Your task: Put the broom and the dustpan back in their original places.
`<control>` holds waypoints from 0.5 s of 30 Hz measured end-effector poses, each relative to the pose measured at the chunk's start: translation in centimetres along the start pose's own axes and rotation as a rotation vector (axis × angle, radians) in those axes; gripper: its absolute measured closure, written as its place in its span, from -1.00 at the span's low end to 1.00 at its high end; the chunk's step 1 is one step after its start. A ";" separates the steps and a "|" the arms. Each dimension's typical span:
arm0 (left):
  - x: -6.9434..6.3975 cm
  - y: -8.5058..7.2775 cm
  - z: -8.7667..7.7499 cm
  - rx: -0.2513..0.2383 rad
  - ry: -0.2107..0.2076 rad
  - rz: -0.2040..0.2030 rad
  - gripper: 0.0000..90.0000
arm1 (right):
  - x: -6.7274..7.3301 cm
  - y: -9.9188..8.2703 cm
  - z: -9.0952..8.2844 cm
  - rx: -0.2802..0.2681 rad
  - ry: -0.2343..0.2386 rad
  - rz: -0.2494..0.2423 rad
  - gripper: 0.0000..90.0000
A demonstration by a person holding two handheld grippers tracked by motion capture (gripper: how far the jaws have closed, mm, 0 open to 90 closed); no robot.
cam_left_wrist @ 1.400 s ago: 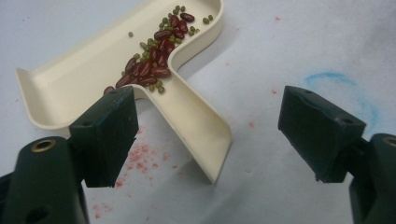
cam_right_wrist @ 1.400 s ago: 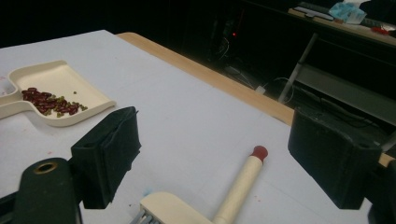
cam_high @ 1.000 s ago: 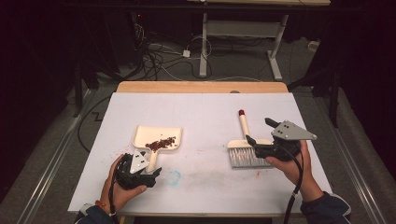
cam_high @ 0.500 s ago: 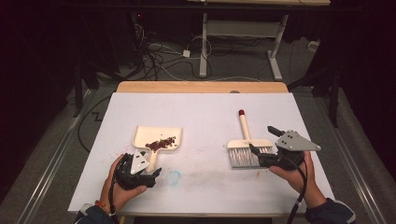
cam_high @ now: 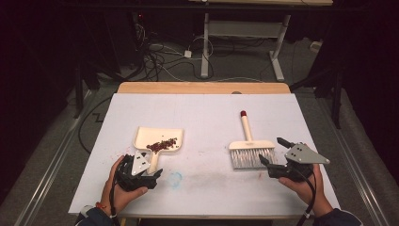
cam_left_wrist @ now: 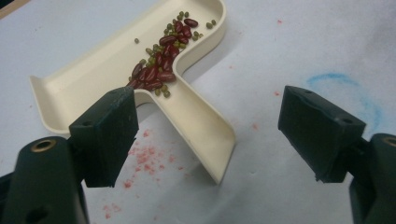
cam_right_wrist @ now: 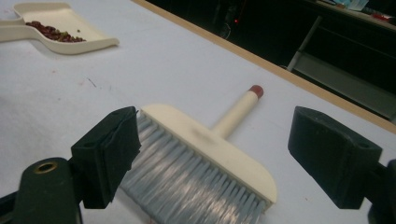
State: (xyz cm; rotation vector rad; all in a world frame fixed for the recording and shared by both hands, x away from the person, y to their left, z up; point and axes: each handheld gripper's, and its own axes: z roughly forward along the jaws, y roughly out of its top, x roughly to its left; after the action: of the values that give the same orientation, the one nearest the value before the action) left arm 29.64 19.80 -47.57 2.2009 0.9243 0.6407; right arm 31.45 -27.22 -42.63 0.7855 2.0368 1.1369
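Near the table's (cam_high: 207, 108) front edge, the dustpan's (cam_high: 157, 140) handle lies between the released left gripper (cam_left_wrist: 205, 126) jaws — the brush (cam_high: 251, 150) just beside the released right gripper (cam_high: 275, 157).

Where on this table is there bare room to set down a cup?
Widest free patch: the middle strip between dustpan and brush, and the far stretch beyond both. The table's near corners are crowded by the left hand-held gripper and right hand-held gripper.
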 end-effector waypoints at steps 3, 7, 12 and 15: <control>0.0 0.0 0.0 0.000 0.001 0.003 -0.56 | -0.1 -0.6 -0.1 0.005 0.008 0.007 -0.62; 0.1 0.0 0.0 -0.005 0.001 0.002 -0.56 | -0.1 -1.1 -0.3 0.015 0.004 0.011 -0.62; 0.3 -0.1 -0.1 -0.009 -0.002 0.000 -0.56 | -0.1 -1.6 -0.7 0.032 0.000 0.008 -0.62; 0.4 -0.2 -0.1 -0.010 0.001 0.002 -0.56 | 0.1 -2.2 -1.0 0.037 0.001 0.018 -0.63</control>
State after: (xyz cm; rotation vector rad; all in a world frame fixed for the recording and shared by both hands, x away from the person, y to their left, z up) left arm 29.77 20.26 -47.54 2.1929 0.9179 0.6456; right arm 30.19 -28.62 -44.15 0.8232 2.0609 1.1121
